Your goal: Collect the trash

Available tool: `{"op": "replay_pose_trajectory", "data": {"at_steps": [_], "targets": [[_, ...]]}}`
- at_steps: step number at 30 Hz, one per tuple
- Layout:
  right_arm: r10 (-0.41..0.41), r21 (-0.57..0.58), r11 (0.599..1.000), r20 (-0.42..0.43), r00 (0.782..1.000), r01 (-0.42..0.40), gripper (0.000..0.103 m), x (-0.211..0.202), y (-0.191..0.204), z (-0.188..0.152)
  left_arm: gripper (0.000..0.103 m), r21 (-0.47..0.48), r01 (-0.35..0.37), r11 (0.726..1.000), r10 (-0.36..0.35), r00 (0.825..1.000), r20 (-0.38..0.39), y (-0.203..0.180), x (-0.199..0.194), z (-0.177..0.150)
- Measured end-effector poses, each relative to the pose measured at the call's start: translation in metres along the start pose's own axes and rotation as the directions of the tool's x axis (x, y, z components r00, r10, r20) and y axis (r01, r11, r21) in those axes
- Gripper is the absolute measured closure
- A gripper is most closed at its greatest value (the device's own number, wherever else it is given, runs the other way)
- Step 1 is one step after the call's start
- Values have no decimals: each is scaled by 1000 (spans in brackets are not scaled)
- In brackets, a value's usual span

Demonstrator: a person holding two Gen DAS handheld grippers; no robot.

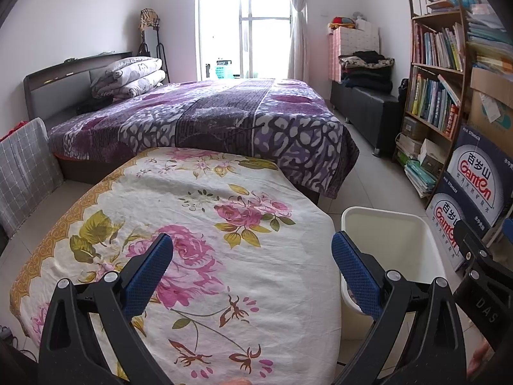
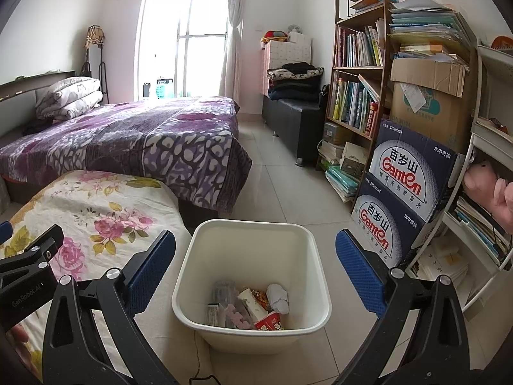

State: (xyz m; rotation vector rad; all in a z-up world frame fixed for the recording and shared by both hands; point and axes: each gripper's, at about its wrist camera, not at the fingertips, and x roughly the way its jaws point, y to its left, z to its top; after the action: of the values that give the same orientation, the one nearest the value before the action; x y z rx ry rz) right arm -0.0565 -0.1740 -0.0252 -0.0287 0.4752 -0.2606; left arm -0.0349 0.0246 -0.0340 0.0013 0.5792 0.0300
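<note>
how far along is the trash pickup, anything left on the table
Looks nearly done. The bin on the floor already holds trash: a crumpled paper ball, a red cup and wrappers. Nothing is in hand: the left gripper is open over the floral cloth, the right gripper open above the bin. No loose trash shows on the cloth; its near edge is hidden.

Bedroom, white walls (image 2: 57, 6), pale tiled floor (image 2: 279, 173). Bright window (image 2: 186, 41) with white curtain (image 2: 232, 38) at top centre. Bed with purple patterned cover (image 2: 128, 138) at left; wooden bookshelf (image 2: 359, 73) at right; dark bench (image 2: 298, 115) piled with folded clothes between them.
</note>
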Motion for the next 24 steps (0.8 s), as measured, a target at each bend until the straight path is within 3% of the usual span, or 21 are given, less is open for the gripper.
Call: {"op": "replay_pose_trajectory", "data": {"at_steps": [24], "targets": [[14,-6,1000,-57,998,-14,7,9,-2,-4,8,18,17,1000,-16,1000,-19,-1,4,-4]]}}
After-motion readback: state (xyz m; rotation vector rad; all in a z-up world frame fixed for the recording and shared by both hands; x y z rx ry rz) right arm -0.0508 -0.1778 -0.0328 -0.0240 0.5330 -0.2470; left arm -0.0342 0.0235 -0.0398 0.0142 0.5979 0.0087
